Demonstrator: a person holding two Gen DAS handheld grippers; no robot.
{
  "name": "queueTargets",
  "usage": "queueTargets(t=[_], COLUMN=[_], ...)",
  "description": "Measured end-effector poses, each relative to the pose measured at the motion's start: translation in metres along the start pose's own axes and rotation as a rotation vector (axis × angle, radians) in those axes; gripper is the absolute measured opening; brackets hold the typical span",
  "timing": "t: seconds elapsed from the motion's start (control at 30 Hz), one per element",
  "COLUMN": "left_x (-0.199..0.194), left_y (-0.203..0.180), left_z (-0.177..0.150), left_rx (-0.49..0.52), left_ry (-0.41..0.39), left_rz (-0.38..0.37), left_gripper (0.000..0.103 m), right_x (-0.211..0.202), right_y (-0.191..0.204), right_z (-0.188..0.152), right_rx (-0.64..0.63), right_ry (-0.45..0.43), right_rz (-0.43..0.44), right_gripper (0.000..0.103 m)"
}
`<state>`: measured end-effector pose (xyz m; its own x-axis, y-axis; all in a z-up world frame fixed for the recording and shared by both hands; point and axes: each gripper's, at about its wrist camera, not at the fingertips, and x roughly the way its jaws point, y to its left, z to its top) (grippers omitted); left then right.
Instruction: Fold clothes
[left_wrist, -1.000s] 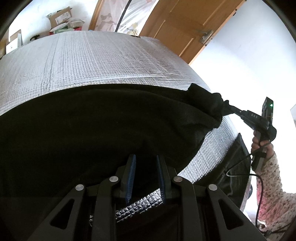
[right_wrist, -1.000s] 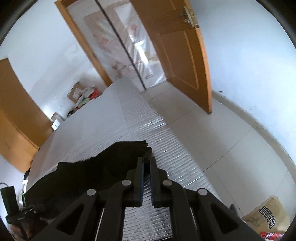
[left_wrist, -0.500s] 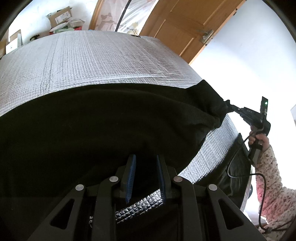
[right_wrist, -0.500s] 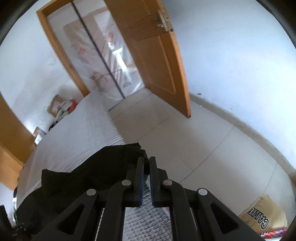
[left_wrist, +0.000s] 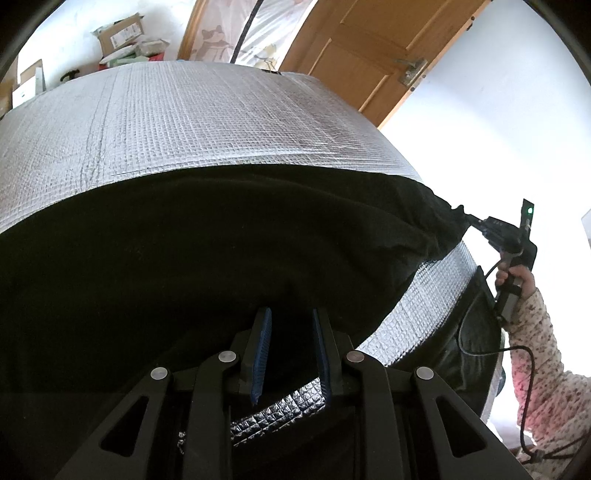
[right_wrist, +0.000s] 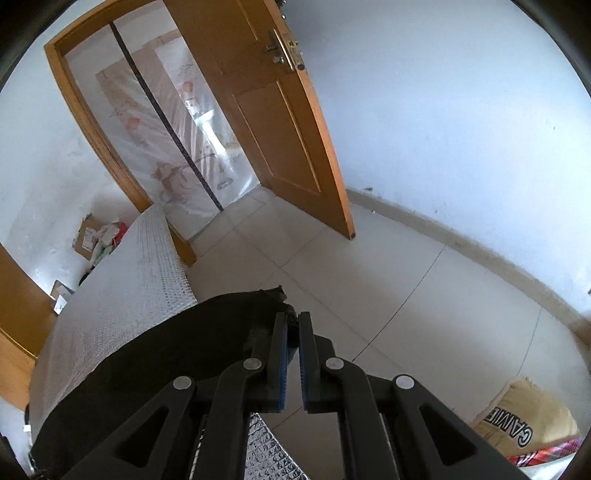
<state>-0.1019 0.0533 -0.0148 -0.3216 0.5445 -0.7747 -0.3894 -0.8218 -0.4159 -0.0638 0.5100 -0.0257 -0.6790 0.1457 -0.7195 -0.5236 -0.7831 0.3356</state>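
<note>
One black garment (left_wrist: 207, 251) lies spread across the near part of a silver quilted table cover (left_wrist: 192, 122), its far edge running straight across the surface and its right corner drawn out past the table's right edge. That corner is pinched in the right gripper (right_wrist: 292, 325), jaws pressed together on the cloth w/ only a thin fold between the blue pads; seen from the left wrist cam, the same tool (left_wrist: 476, 221) points at the corner from the right, one green light lit on its body. One hand (left_wrist: 517, 277) wraps its handle from below, one floral-print sleeve (left_wrist: 535, 354) trailing down toward the frame's edge, one black cable looping beside it. The left gripper (left_wrist: 291, 332) hangs over the garment's near hem, angled down, jaws partly spread; black cloth sits between the two blue pads, but whether they grip it can't be told. Beyond: one wooden door (right_wrist: 266, 122) standing ajar, approx. three cardboard boxes (left_wrist: 122, 33) by the far wall, one printed sack (right_wrist: 528, 417) on the tiled floor.
</note>
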Motion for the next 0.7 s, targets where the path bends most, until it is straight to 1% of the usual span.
queueTargets(t=[0.13,0.27,0.4,0.47,0.57,0.63,0.7], left_x=[0.0,-0.001,-0.001,-0.001,-0.001,-0.002,-0.001], left_y=[0.0,0.001,0.003,0.002,0.001,0.001,0.001], left_z=[0.001,0.0,0.0,-0.001,-0.001,-0.001,-0.001], left_rx=[0.005,0.003,-0.007,-0.005,-0.004,-0.003,-0.002], left_ry=[0.001,0.0,-0.002,-0.002,-0.003,-0.004,-0.005], left_rz=[0.002,-0.001,-0.012,-0.009,-0.005,-0.004,-0.005], left_gripper=[0.023,0.023,0.023,0.023,0.023,0.023,0.023], right_x=[0.008,0.005,0.012,0.013,0.009,-0.001,-0.011], right_y=[-0.003,-0.005,-0.01,-0.01,-0.009,-0.009,-0.011], right_z=[0.005,0.007,0.005,0.004,0.006,0.009,0.013], right_rx=[0.017,0.021,0.038,0.044,0.048,0.052,0.071], right_ry=[0.015,0.001,0.034,0.039,0.03,-0.002,-0.027], right_rz=[-0.012,-0.008,-0.028,-0.049,-0.112,-0.155,-0.153], right_gripper=[0.006,0.006,0.006,0.006,0.008,0.008,0.009])
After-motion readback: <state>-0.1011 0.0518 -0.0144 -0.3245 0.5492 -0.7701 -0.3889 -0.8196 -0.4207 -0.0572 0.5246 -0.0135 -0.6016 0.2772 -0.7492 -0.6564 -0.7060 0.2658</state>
